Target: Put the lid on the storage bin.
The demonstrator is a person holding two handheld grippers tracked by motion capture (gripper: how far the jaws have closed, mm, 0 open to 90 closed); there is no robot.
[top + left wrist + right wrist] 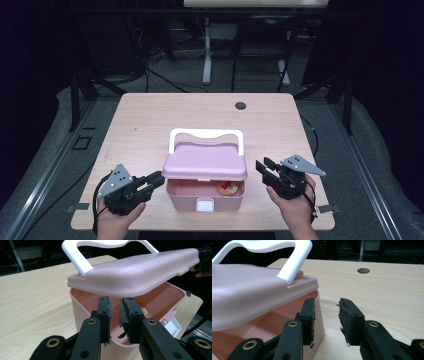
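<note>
High view: 2 grippers, left and right, flank pink box; jaws narrowly parted, empty; lid propped ajar for access.

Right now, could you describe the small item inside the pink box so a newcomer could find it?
On the wooden table, the pink box sits near the front edge, its lid half raised. Under the lid, right of centre, lies a small orange-brown item, the box's sole visible content.

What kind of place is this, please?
Probably a lab or recording workspace, not a home: a plain wooden table with a cable hole, dark curtains around it, loose cables on the grey floor, and another desk's legs behind.
</note>
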